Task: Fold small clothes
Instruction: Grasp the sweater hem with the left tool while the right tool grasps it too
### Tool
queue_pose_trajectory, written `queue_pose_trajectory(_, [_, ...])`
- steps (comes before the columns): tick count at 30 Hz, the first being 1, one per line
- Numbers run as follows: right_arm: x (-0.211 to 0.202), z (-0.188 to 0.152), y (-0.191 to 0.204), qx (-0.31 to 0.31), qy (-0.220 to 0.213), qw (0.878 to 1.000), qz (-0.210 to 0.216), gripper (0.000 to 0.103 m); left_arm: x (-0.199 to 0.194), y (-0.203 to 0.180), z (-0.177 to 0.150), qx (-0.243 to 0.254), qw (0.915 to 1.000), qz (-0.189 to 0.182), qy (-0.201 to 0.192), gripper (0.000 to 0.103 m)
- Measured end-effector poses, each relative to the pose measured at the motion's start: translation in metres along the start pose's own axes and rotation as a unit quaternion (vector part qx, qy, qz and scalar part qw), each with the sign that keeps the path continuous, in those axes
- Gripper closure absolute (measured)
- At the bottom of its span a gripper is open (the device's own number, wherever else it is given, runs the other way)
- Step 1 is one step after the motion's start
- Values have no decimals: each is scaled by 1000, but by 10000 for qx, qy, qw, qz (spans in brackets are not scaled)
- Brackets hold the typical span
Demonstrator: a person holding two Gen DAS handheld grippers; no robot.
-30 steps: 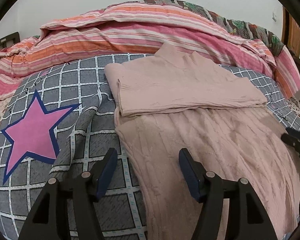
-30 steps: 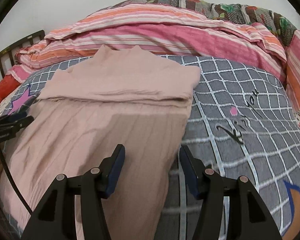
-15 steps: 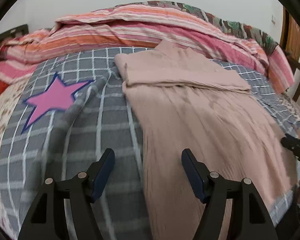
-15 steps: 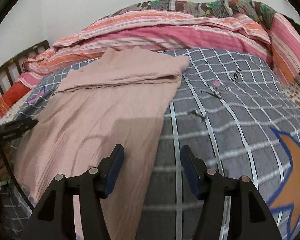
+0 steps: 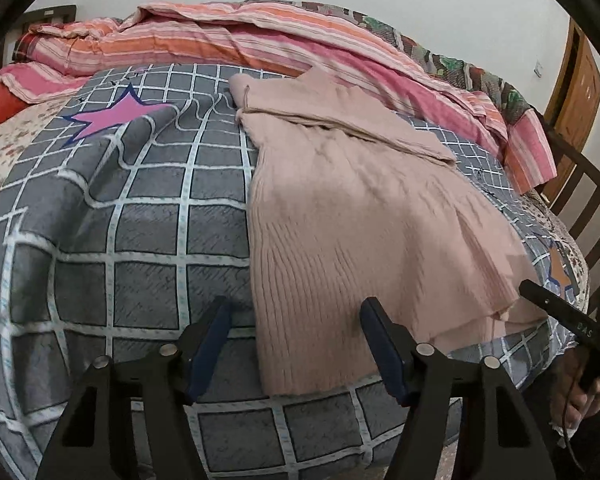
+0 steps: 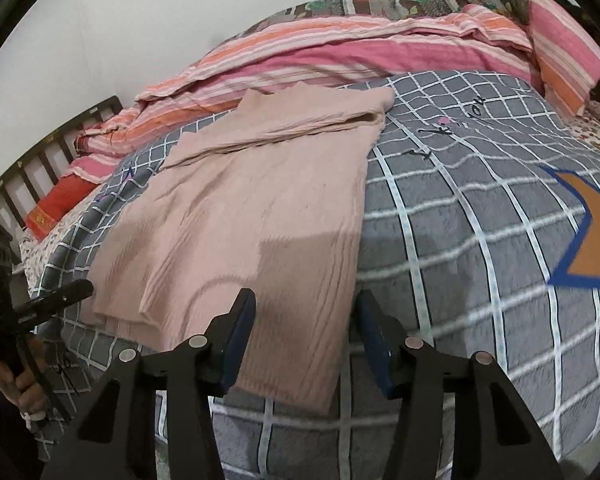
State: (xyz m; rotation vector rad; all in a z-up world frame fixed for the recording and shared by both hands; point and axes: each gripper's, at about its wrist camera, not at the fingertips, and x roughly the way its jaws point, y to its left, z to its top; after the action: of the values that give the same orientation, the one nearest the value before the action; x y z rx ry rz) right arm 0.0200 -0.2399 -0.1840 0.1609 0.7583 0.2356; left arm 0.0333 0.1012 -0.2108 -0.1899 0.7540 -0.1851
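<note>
A pale pink ribbed knit garment [image 5: 352, 216] lies flat on the grey checked bedspread [image 5: 148, 220], its far end folded over itself. It also shows in the right wrist view [image 6: 256, 216]. My left gripper [image 5: 296, 340] is open and empty, just short of the garment's near left hem corner. My right gripper [image 6: 306, 336] is open and empty, just short of the near right hem corner. The other gripper's tip shows at the edge of each view.
A striped pink and orange quilt [image 5: 236, 46] is heaped along the far side of the bed. A wooden bed rail [image 5: 592, 200] stands at the right, another rail [image 6: 48, 152] at the left. A pink star [image 5: 116, 116] and an orange star [image 6: 592, 236] mark the bedspread.
Both grippers have pulled back toward the near edge of the bed, from over the garment's middle to its near hem. Both stayed open. The garment has not moved.
</note>
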Motion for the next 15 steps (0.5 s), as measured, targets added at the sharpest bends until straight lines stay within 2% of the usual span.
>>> queue_pose_trajectory(2, [0, -3, 0, 27, -33, 10000, -88, 59, -1, -3, 0, 37, 10000, -37, -36, 47])
queue_pose_trajectory(4, [2, -2, -2, 40, -51, 9998, -165, 73, 0, -4, -1, 8, 9999, -94, -59, 60])
queue_pose_trajectory(5, [3, -2, -3, 53, -65, 9998, -183, 79, 1, -3, -1, -32, 10000, -44, -82, 71])
queue_pose_trajectory(6, [4, -2, -4, 87, -93, 9998, -165, 91, 1, -2, -1, -62, 9999, -34, -111, 87])
queue_pose_trajectory(7, [5, -1, -6, 104, -81, 9999, -90, 95, 1, -1, -1, -104, 9998, -66, -126, 92])
queue_pose_trajectory(10, [-2, 1, -8, 57, -267, 9996, -4, 98, -7, 10, 2, -339, 9988, -280, -227, 94])
queue_pose_trajectory(13, [-22, 3, -23, 332, -625, 9975, -51, 99, -19, 26, 2, -548, 9974, -275, -376, 95])
queue_pose_trajectory(15, [-21, 0, -35, 553, -481, 9973, -51, 99, -15, 30, -1, -626, 9975, -242, -240, 95])
